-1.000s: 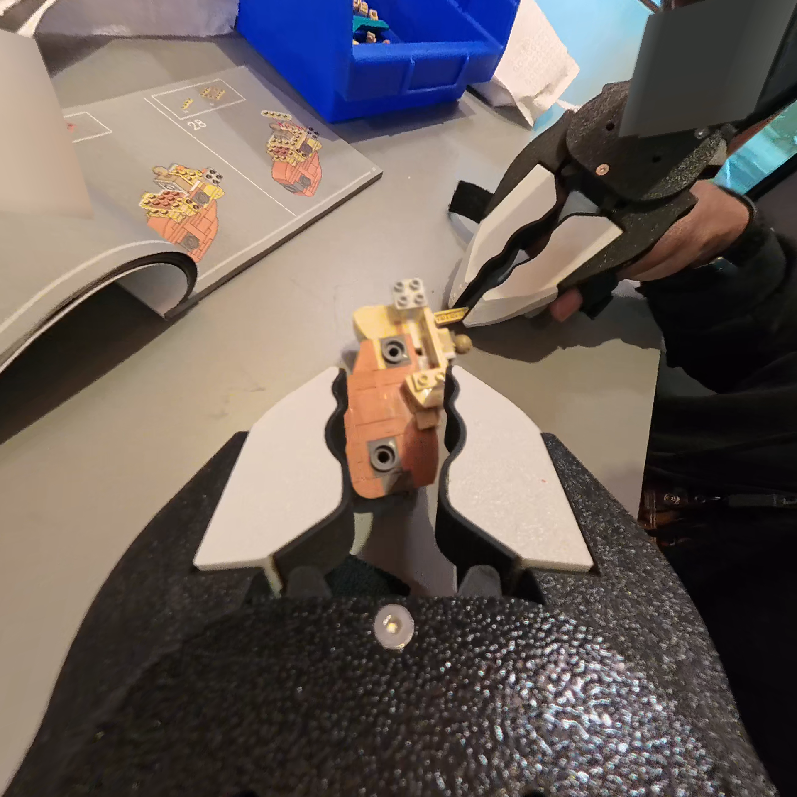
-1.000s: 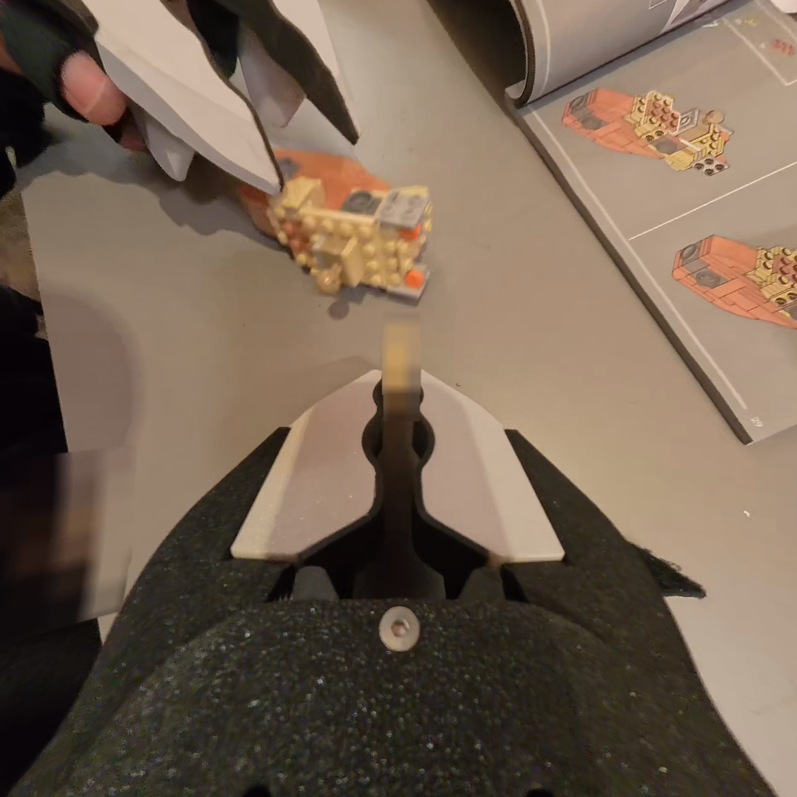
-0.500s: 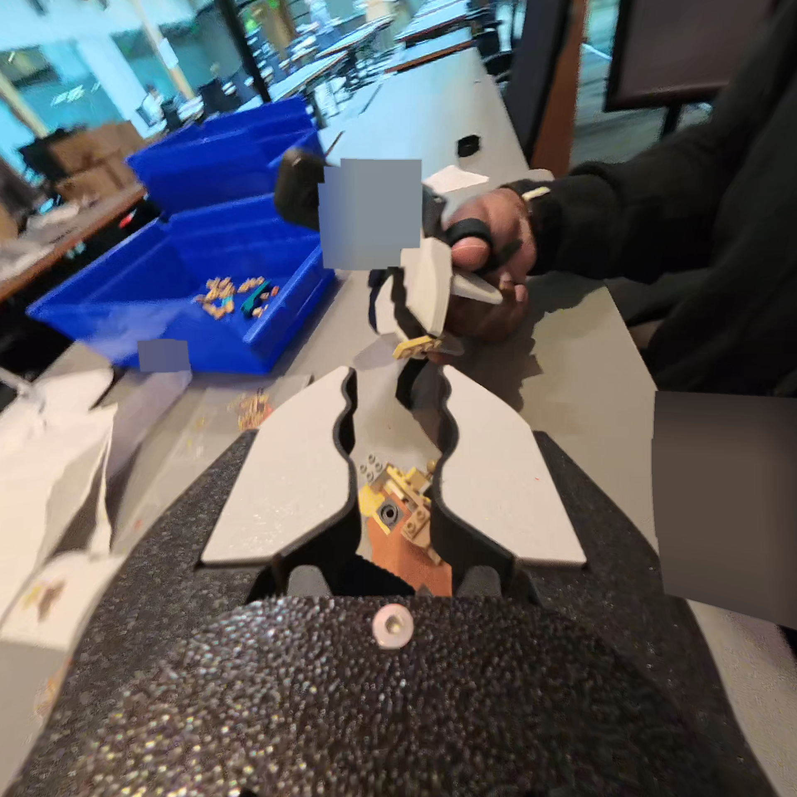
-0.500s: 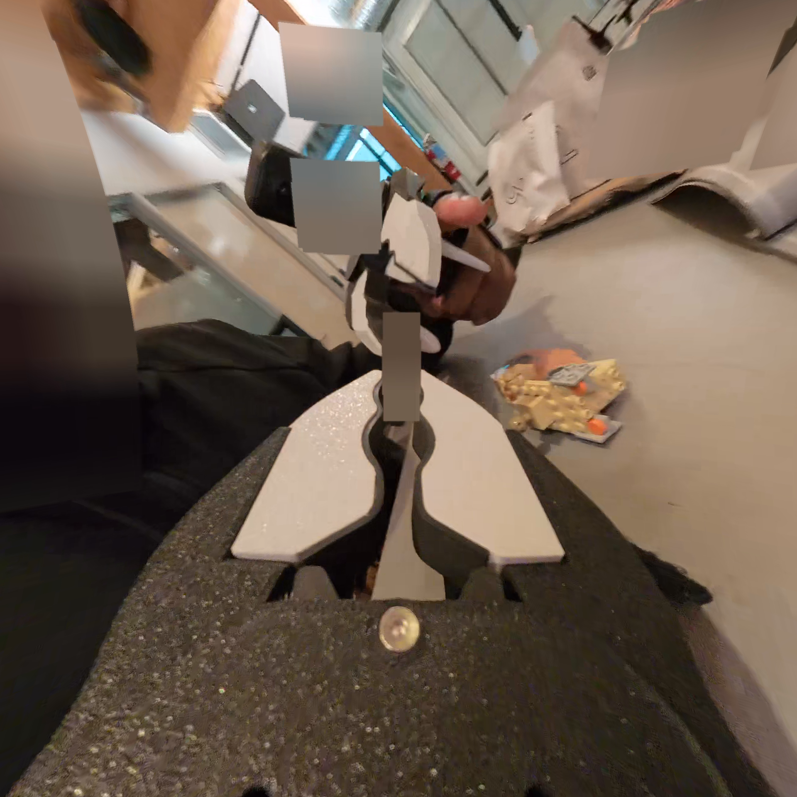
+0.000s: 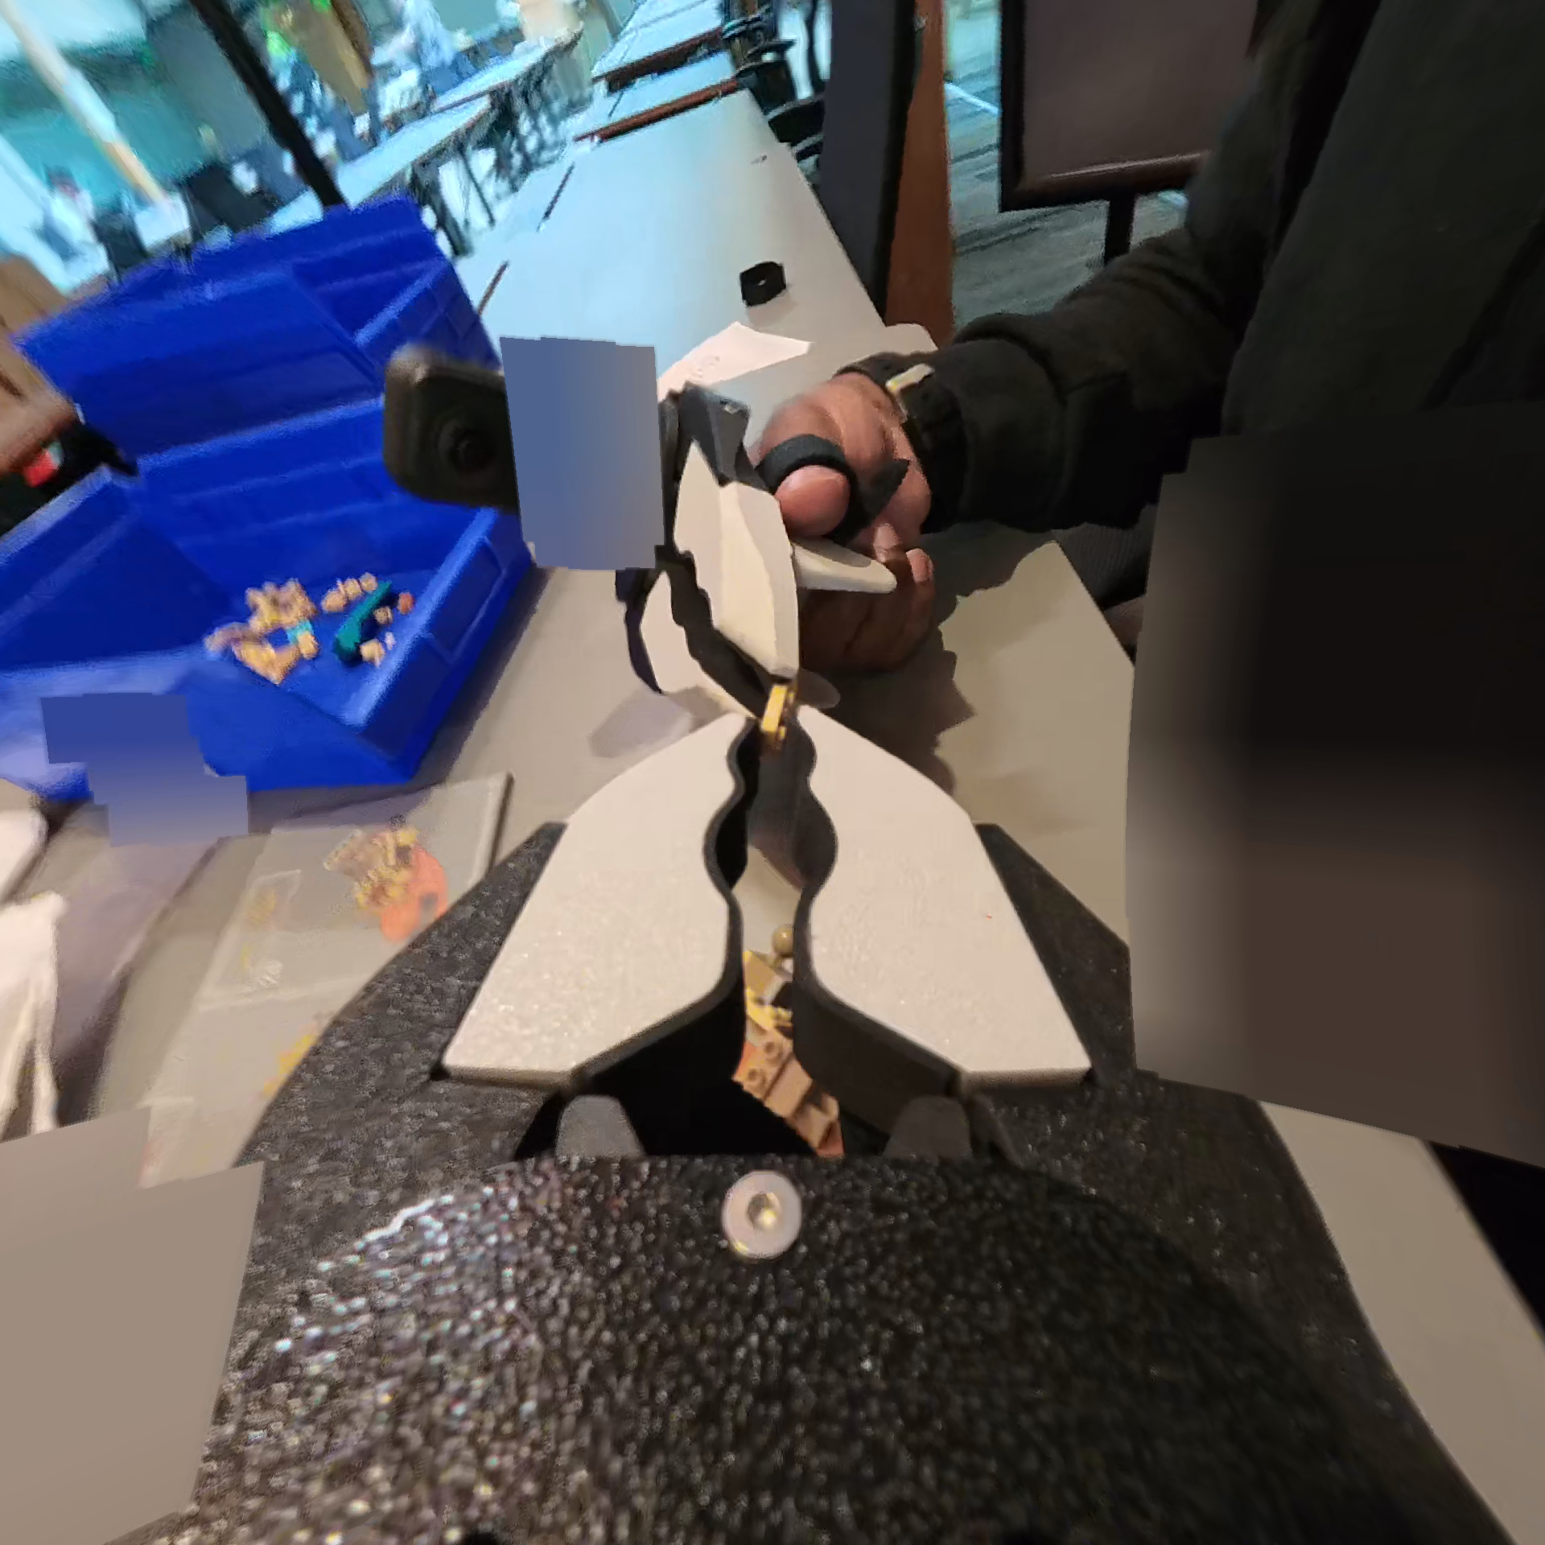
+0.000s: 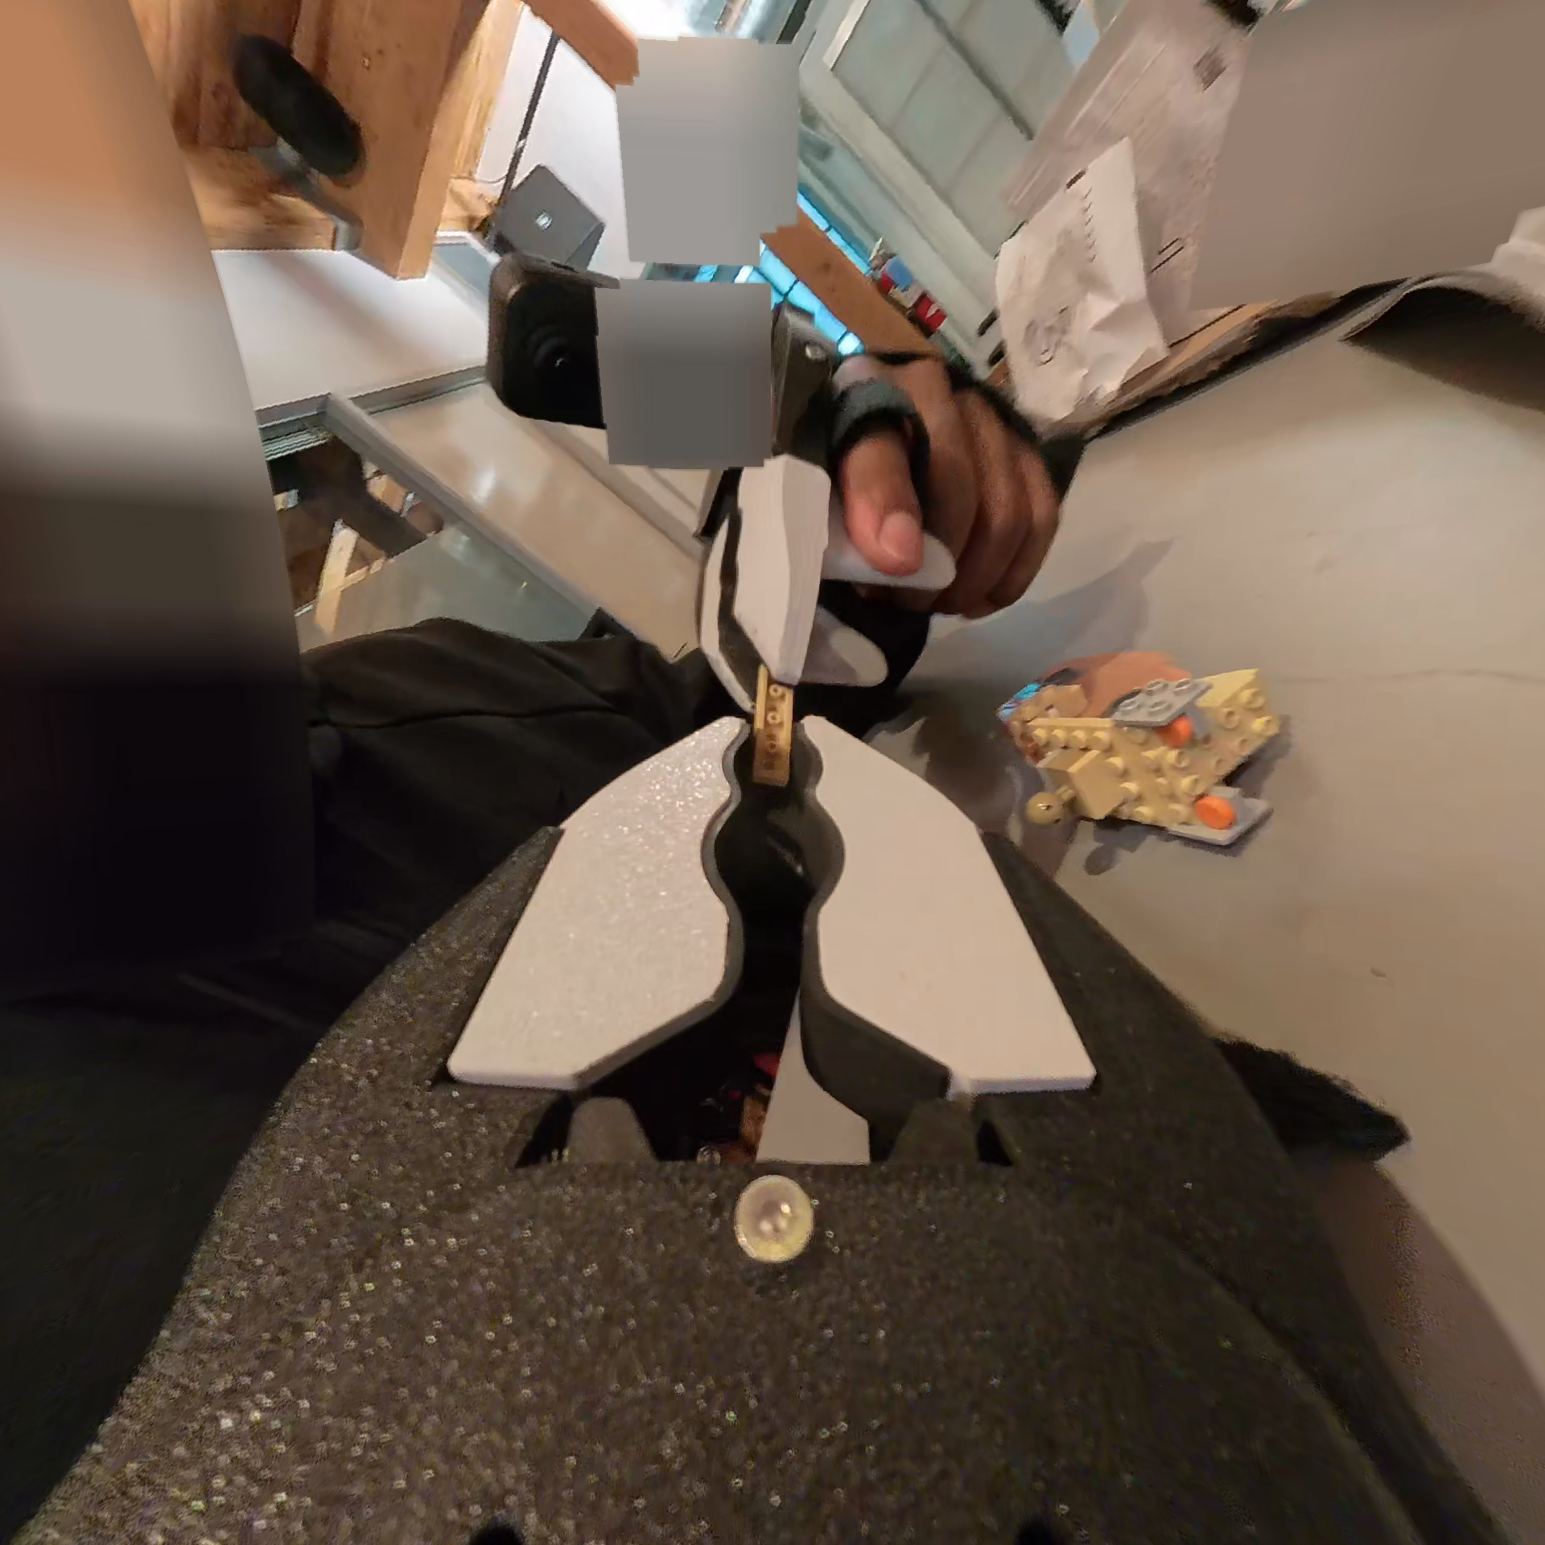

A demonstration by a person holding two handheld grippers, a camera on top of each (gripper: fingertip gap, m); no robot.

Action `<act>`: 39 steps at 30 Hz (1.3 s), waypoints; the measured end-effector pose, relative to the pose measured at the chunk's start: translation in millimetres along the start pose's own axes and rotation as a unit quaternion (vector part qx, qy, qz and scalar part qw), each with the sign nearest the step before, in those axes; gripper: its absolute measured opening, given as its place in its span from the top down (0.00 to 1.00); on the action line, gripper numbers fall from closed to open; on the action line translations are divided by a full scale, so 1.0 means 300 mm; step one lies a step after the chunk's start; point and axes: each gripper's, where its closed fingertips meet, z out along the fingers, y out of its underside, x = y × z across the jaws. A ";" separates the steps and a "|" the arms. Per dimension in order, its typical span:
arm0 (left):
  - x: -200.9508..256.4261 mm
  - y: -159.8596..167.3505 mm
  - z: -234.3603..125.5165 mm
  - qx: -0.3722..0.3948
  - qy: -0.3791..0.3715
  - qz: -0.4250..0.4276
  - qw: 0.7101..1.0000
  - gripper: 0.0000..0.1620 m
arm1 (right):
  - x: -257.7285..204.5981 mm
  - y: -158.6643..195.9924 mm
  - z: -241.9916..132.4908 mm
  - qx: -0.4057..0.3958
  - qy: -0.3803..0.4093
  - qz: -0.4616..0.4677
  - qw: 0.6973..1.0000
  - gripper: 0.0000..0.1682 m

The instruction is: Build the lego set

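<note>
You have two grippers, left and right, sharing one tan plate. Right of it lies one partial model; two blue bins sit left.

Wrist views face-to-face — sharing tan plate.

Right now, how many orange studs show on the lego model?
2. One orange stud sits beside the grey plate atop the lego model; the other orange stud is near its lower right edge. Others may be hidden.

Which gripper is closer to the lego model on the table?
Left, I think. The left gripper hangs right above the model; the right gripper is off to its side.
</note>
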 end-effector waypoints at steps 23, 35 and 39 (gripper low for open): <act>-0.022 0.073 0.036 0.047 0.017 -0.489 0.871 0.97 | 0.109 0.004 -0.059 -0.134 0.379 -0.564 0.722 0.88; -0.018 0.073 0.042 0.046 0.011 -0.469 0.882 0.95 | 0.142 0.032 -0.054 -0.173 0.402 -0.562 0.702 0.95; -0.027 0.073 -0.014 0.031 -0.060 -0.373 0.925 0.76 | 0.142 0.010 -0.081 -0.137 0.420 -0.499 0.745 0.95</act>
